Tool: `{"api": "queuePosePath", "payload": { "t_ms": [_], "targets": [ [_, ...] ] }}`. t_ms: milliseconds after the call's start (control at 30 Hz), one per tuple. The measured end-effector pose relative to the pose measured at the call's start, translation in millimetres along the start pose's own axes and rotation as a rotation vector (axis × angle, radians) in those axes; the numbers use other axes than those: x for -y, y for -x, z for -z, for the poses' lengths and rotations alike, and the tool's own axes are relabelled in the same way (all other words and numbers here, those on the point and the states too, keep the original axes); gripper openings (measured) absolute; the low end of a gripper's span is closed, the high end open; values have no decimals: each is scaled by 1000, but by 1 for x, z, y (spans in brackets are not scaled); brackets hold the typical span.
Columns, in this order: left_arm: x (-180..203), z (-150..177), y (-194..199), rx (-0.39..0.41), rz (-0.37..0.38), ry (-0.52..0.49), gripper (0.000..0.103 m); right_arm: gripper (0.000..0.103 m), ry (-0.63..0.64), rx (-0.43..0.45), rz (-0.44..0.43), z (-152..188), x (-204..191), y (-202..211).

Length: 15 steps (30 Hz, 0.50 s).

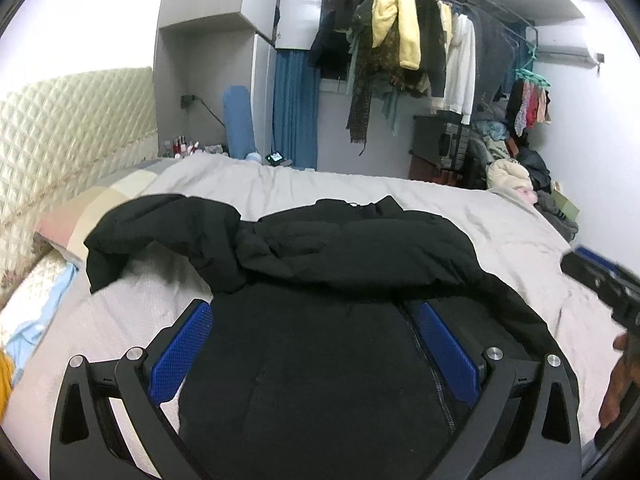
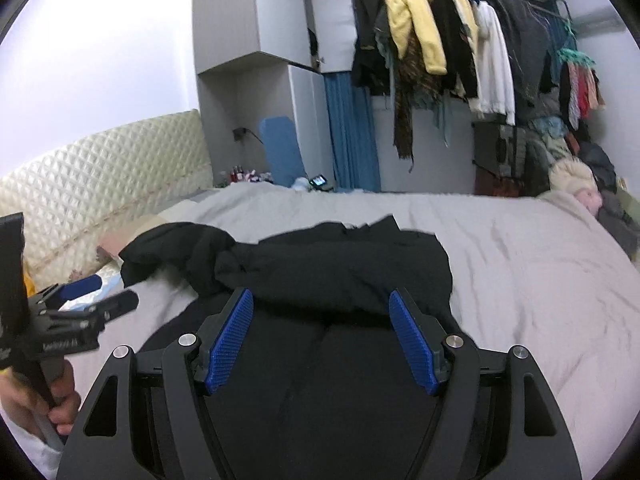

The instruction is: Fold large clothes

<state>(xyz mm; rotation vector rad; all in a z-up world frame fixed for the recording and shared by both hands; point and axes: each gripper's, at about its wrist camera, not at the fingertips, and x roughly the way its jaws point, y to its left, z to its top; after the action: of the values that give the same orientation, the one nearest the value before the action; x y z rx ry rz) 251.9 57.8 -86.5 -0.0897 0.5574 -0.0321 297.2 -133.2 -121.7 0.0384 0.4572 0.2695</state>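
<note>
Black padded jacket (image 1: pixel 340 248) lies mid-frame on grey bedspread (image 1: pixel 500 220); left gripper (image 1: pixel 316 312) and right gripper (image 2: pixel 322 300) both gape wide, empty.

Between the jaws lies a matt black padded cloth jacket (image 1: pixel 312 248); beneath it a soft, wrinkled grey cloth bedspread (image 1: pixel 400 196); beyond, a glossy cream quilted headboard (image 1: pixel 60 128).

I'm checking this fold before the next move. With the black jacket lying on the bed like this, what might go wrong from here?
1. The black jacket has one sleeve sprawled toward the pillow; folding on could trap it crooked.
2. The folded-over top part is bunched, so the next fold may come out lumpy.
3. The left gripper and right gripper stand open, holding nothing; a hasty grab could pinch only one layer.
</note>
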Motion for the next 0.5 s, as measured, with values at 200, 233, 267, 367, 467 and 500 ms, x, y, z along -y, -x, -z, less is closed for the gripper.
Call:
{"api": "queuePosePath", "payload": {
  "t_ms": [200, 233, 267, 367, 467, 500],
  "targets": [
    [-4, 6, -7, -8, -16, 4, 103, 71, -30, -46, -16, 23, 4, 3],
    [-5, 7, -8, -12, -15, 3, 103, 71, -37, -53, -17, 28, 4, 5],
    [-4, 9, -8, -14, -16, 1, 103, 71, -43, -55, -19, 31, 5, 7],
    [-4, 12, -11, -21, -22, -4, 103, 73, -55, -53, -17, 36, 7, 15],
    [-5, 15, -13, -28, -17, -7, 103, 75, -33, -31, 12, 39, 5, 24],
    [-5, 15, -14, -30, -13, -7, 103, 76, -30, -27, 17, 40, 5, 27]
  ]
}}
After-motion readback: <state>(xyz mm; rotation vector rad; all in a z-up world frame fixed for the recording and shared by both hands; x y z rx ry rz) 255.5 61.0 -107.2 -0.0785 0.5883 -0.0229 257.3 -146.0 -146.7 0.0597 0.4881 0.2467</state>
